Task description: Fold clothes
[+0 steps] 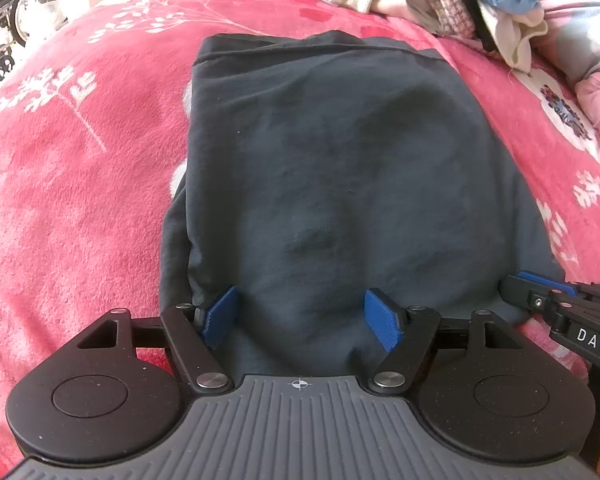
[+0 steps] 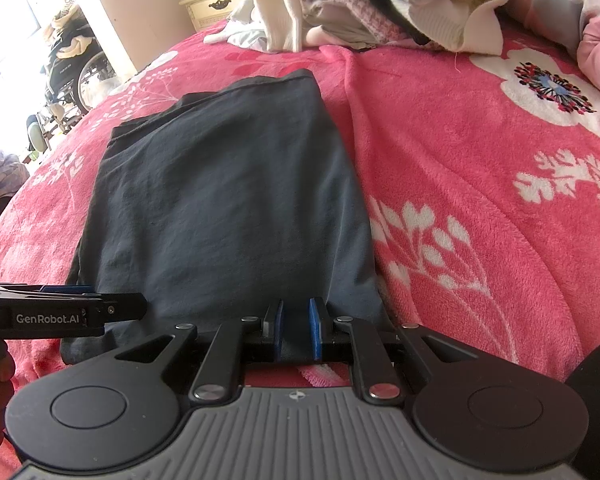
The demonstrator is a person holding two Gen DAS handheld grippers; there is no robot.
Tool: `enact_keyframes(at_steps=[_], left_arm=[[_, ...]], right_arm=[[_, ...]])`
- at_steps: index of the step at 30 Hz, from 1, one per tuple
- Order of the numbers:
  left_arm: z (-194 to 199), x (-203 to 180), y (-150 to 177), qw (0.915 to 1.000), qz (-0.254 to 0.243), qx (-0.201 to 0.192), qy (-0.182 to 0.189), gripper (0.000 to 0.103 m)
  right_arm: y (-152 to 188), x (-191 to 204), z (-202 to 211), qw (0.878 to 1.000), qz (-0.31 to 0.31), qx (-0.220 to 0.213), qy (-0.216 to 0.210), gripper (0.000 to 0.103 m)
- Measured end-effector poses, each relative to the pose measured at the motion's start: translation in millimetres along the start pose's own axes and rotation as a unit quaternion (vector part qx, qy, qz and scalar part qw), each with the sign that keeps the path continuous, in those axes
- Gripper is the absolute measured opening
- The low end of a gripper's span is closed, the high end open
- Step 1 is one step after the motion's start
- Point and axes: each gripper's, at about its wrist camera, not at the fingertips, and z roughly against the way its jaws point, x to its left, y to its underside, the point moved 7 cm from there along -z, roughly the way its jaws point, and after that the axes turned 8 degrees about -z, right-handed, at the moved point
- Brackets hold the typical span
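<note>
A dark navy garment lies folded into a long strip on the pink floral blanket, running away from me. My left gripper stands open over the garment's near edge, its blue pads wide apart with cloth lying flat under them. In the right wrist view the same garment shows, and my right gripper is shut on its near right corner, a bunch of dark cloth between the narrow pads. Each gripper shows in the other's view: the right gripper at the right, the left gripper at the left.
A heap of unfolded clothes in white, pink check and blue lies at the far end of the bed. A cream nightstand and a wheelchair stand beyond the bed's left side. Pink bedding bunches at far right.
</note>
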Motion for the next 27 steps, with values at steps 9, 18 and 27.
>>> enact_keyframes(at_steps=[9, 18, 27], left_arm=[[-0.6, -1.4, -1.5, 1.0, -0.002, 0.001, -0.002, 0.073], [-2.2, -1.6, -1.2, 1.0, -0.002, 0.0, -0.002, 0.073], [-3.6, -0.6, -1.4, 1.0, -0.005, -0.001, -0.003, 0.074]], right_arm=[[0.2, 0.1, 0.0, 1.0, 0.001, 0.0, 0.001, 0.015], [-0.7, -0.7, -1.2, 1.0, 0.003, 0.0, 0.001, 0.015], [-0.5, -0.6, -1.3, 1.0, 0.002, 0.0, 0.0, 0.015]])
